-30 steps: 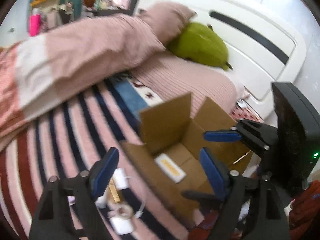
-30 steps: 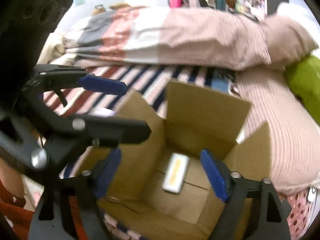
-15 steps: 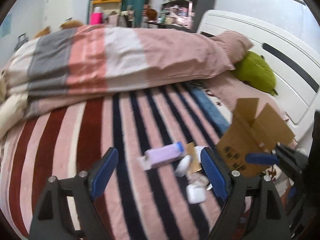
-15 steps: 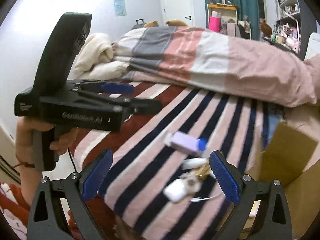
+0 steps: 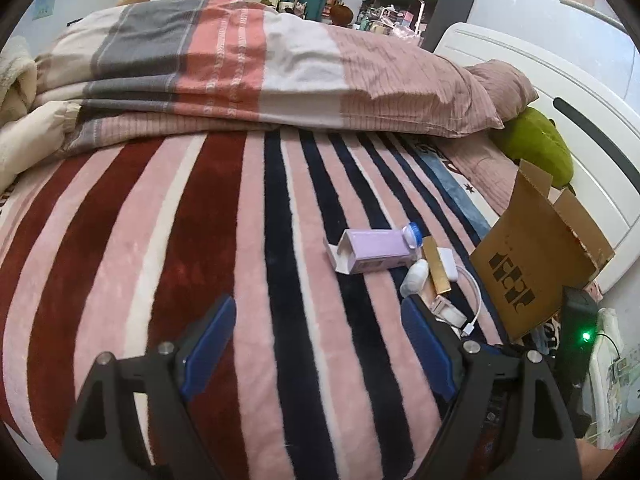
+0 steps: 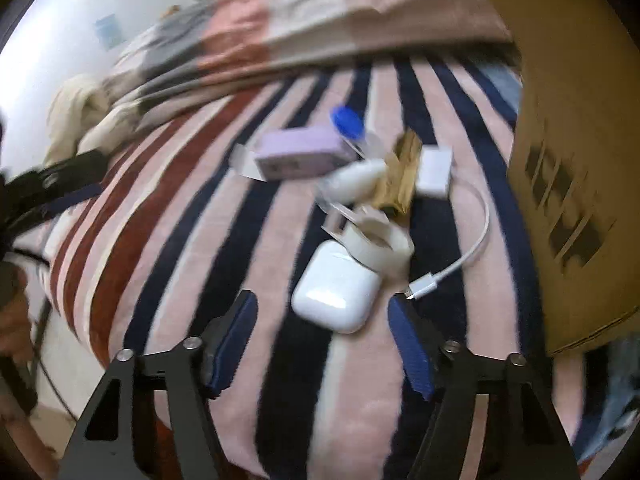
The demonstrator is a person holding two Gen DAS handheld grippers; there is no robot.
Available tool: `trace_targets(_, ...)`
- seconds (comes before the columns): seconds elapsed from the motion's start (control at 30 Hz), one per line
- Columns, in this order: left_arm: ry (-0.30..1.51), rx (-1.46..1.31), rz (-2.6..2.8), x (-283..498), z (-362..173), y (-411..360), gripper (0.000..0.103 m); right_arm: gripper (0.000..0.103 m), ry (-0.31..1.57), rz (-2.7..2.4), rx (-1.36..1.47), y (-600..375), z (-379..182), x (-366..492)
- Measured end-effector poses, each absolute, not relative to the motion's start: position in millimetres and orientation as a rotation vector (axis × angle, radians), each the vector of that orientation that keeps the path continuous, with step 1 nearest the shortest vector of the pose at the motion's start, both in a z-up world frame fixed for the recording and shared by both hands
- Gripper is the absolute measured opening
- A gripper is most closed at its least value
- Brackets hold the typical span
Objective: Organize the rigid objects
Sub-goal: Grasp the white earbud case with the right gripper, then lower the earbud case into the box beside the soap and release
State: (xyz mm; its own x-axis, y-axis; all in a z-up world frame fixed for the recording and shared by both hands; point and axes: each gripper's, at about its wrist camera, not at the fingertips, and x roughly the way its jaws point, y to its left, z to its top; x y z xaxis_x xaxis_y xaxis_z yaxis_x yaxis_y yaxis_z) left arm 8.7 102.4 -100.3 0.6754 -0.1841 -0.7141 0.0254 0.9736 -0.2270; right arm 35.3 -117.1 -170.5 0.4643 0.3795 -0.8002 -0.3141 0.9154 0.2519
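Right wrist view: right gripper (image 6: 322,330), jaws apart and empty, hovers just short of the white earbuds case (image 6: 336,285) lying on the striped bed (image 6: 248,240) beside the cardboard box (image 6: 576,184). Left gripper (image 5: 316,340) likewise spread, holding nothing. For a sound grasp, centre the case between the pads, avoiding the charging cable (image 6: 460,260).

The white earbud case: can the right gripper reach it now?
Probably yes. The right gripper is open, and the case lies just ahead of its jaws on the blanket. Only the tape roll touches its far side.
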Motion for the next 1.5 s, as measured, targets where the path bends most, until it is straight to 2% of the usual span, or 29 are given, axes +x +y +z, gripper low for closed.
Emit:
trace_targets(0.13,0.826,-0.203,-0.117,8.7,-101.3,103.0,0.082,0.056,0.971,0.405,0.002,-104.3,-173.7,41.7)
trace_targets(0.23,0.828,-0.196,-0.116,8.3,-101.6,101.9,0.082,0.039,0.963,0.337,-0.035,-101.4,-176.4,46.5)
trace_targets(0.47,0.842,-0.199,-0.157,11.2,-98.4,95.0,0.082,0.039,0.903,0.524,-0.108,-86.9,-168.3,34.9)
trace_targets(0.73,0.811,-0.255,-0.378,20.6,-67.5,65.0,0.081,0.039,0.782,0.784,-0.142,-78.8,-102.5,24.6)
trace_targets(0.77,0.807,-0.255,-0.401,22.8,-62.4,59.6,0.08,0.039,0.764,0.8,-0.149,-80.1,-93.6,23.9)
trace_targets(0.83,0.802,-0.254,-0.46,29.5,-49.2,44.9,0.068,0.039,0.723,0.842,-0.146,-88.1,-71.4,22.9)
trace_targets(0.97,0.795,-0.23,-0.559,43.1,-24.7,13.1,0.052,0.039,0.643,0.858,-0.16,-106.7,-36.6,23.6)
trace_targets(1.03,0.794,-0.225,-0.624,52.8,-11.4,-7.0,0.039,0.039,0.608,0.845,-0.167,-123.7,-23.2,26.0)
trace_targets(1.07,0.796,-0.216,-0.647,57.2,-6.5,-15.6,0.036,0.039,0.598,0.838,-0.167,-130.5,-18.8,27.4)
trace_targets(1.27,0.867,-0.13,-0.748,101.2,9.7,-95.5,0.036,0.039,0.578,0.734,-0.154,-188.7,0.3,44.0)
trace_targets(1.5,1.012,-0.022,-0.806,147.8,-2.4,-178.4,0.036,0.039,0.728,0.568,-0.123,-254.4,2.2,81.3)
